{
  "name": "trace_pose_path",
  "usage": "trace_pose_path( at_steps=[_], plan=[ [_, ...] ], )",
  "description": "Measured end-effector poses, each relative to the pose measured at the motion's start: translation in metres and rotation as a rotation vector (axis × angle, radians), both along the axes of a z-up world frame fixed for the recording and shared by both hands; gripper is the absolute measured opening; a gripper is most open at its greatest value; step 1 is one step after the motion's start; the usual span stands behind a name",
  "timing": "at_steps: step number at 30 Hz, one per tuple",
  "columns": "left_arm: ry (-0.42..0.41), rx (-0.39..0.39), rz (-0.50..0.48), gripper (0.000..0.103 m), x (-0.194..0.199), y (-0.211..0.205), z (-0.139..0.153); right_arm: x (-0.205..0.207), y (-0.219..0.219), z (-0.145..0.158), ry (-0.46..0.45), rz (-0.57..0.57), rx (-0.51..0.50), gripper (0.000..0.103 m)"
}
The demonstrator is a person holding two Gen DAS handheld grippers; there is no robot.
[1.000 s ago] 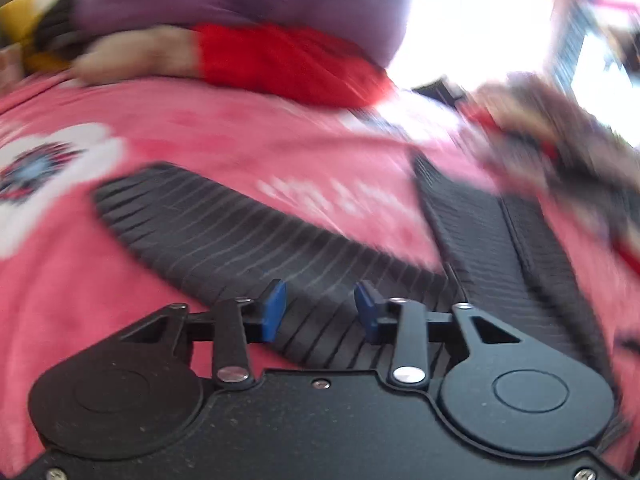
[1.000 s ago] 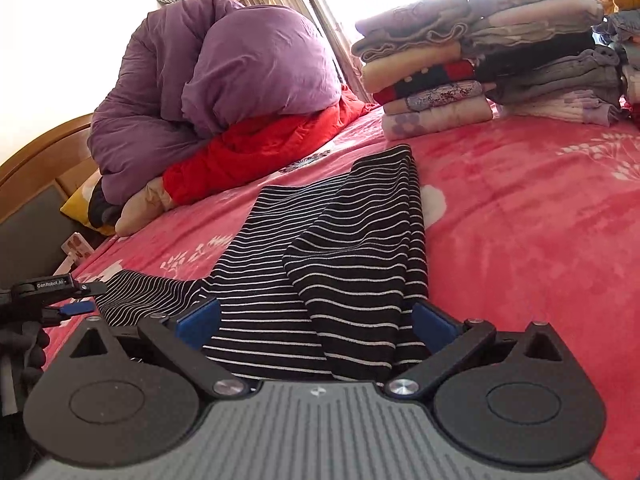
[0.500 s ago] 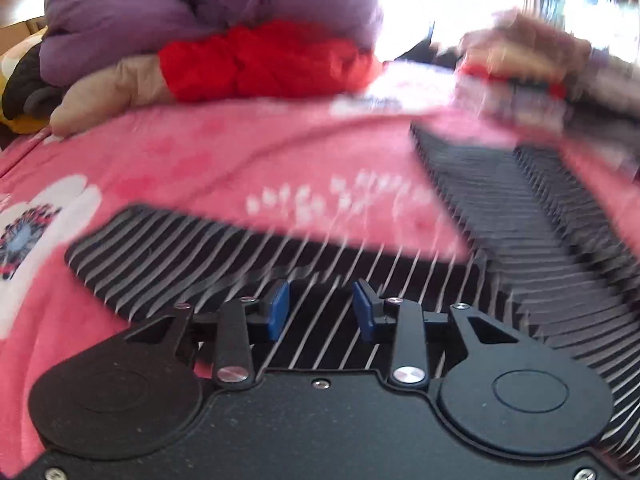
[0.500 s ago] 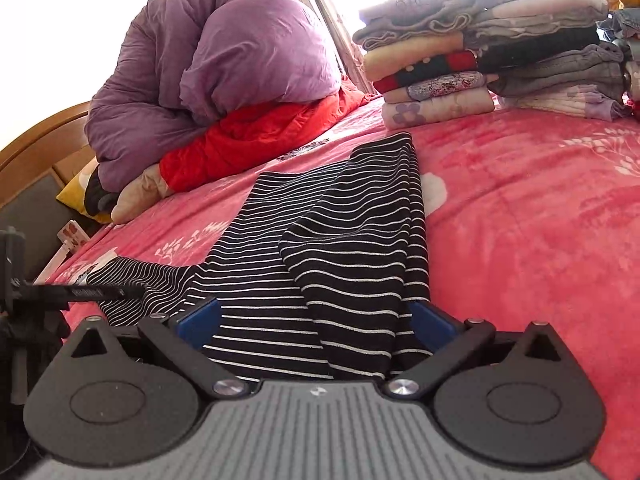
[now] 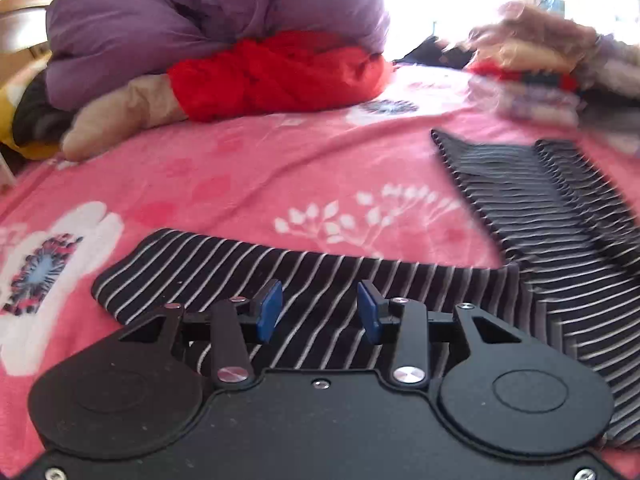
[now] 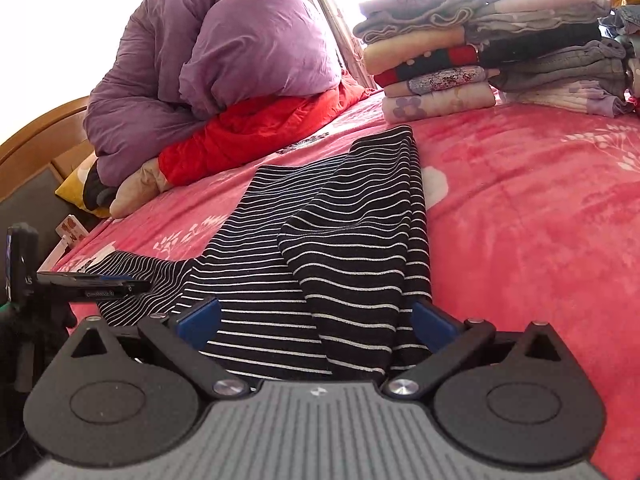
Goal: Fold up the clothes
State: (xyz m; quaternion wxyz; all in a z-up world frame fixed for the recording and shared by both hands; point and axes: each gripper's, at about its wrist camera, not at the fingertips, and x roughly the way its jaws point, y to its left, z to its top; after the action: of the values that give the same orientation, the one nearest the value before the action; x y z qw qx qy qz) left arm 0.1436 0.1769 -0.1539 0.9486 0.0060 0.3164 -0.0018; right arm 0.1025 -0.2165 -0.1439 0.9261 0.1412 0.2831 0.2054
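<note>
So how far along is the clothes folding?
A tall stack of folded clothes already sits at the far side of the pink floral blanket. The black white-striped top is in hand: one sleeve folded in, both grippers open over it. The other sleeve lies spread out.

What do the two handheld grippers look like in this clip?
Left gripper: black flat body, two round discs, silver pivot screws, blue finger pads. Right gripper: same black linkage and blue pads, but a grey ribbed centre plate with a small logo. No cables visible.
</note>
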Motion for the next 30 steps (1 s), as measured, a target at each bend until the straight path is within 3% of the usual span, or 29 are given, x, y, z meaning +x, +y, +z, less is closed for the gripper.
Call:
trace_pose_path(
  at_steps=[1,3,5,6,7,10,12,14,18,20,21,25,29,30],
  plan=[
    [-0.008,-0.025,-0.044,0.039,-0.005,-0.002,0.002,0.0,-0.001,0.001,-0.001,-0.002,0.003,0.101],
    [0.015,0.026,-0.16,0.04,-0.012,-0.025,-0.002,0.0,-0.002,0.001,-0.003,-0.007,0.009,0.101],
    [0.047,0.122,-0.226,0.041,-0.012,-0.045,-0.014,0.001,-0.002,0.0,-0.001,-0.005,0.013,0.101],
    [0.064,0.17,-0.259,0.048,-0.012,-0.055,-0.02,0.001,-0.001,0.0,0.0,-0.002,0.01,0.101],
    [0.065,0.166,-0.238,0.054,-0.011,-0.052,-0.019,0.001,0.0,0.0,0.001,0.0,0.008,0.101],
    [0.033,0.125,-0.085,0.051,-0.005,-0.02,-0.003,0.001,-0.001,-0.001,0.002,-0.001,0.007,0.101],
    [0.011,0.046,-0.022,0.049,0.002,-0.001,0.003,0.001,-0.001,-0.001,0.003,-0.002,0.006,0.101],
    [0.005,0.0,-0.067,0.049,0.006,-0.006,0.006,0.001,-0.001,-0.001,0.004,-0.003,0.005,0.101],
    [0.023,0.075,-0.239,0.049,0.01,-0.056,0.0,0.002,0.001,-0.002,0.004,0.007,-0.002,0.101],
    [0.05,0.16,-0.177,0.049,0.02,-0.059,-0.008,0.001,0.003,-0.003,0.004,0.013,-0.011,0.101],
    [0.052,0.151,-0.111,0.049,0.021,-0.046,-0.009,0.001,0.004,-0.003,0.004,0.014,-0.015,0.101],
    [-0.019,0.116,0.289,0.045,0.02,0.035,0.004,0.002,0.001,-0.003,0.0,0.002,-0.014,0.101],
    [-0.059,-0.099,0.517,0.045,0.0,0.101,0.007,0.003,-0.004,-0.001,-0.005,-0.018,0.003,0.101],
    [-0.053,-0.182,0.535,0.045,-0.002,0.111,0.004,0.003,-0.004,-0.001,-0.007,-0.019,0.006,0.101]
  ],
)
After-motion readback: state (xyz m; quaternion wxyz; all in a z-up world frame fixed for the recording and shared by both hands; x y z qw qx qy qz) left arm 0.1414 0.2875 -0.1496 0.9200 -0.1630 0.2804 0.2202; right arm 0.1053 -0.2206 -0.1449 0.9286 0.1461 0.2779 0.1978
